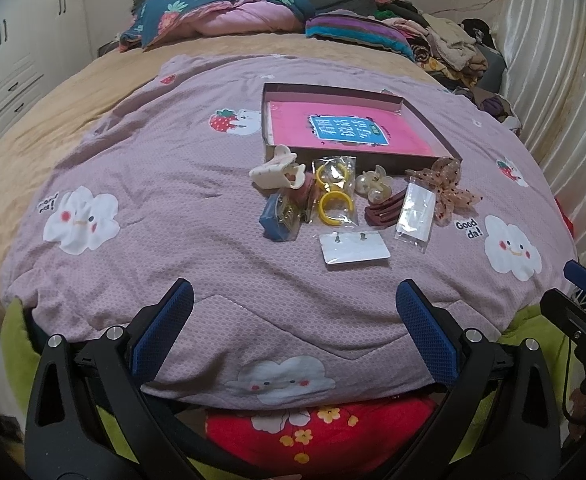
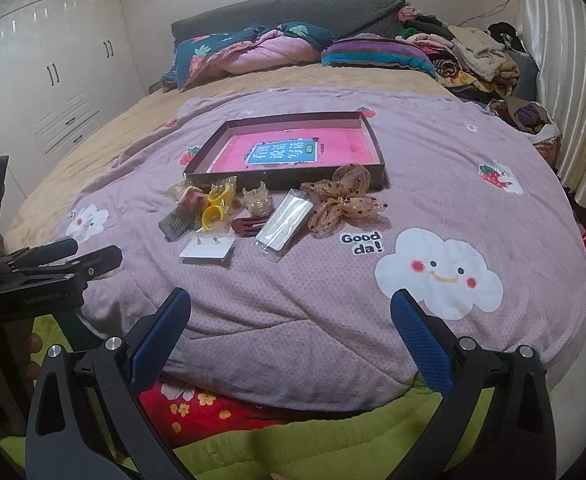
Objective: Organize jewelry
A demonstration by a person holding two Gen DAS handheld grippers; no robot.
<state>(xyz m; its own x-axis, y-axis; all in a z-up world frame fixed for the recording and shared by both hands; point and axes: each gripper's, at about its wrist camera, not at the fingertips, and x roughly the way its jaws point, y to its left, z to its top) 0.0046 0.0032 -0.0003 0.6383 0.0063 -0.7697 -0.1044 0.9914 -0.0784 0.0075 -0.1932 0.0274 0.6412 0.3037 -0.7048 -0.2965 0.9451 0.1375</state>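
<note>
Right gripper (image 1: 585,304) cut off by frame edge.

Both grippers just hang side by side, left gripper (image 1: 293,312) and right gripper (image 2: 291,320) spread wide, gripping nothing.

The left gripper (image 1: 293,300) is showing two black plastic arms with shiny round silver screws (image 1: 113,332). Its fingers (image 1: 161,330) are wearing bumpy blue pads. The right gripper (image 2: 291,308) is looking the same, black with blue pads (image 2: 423,338).
</note>
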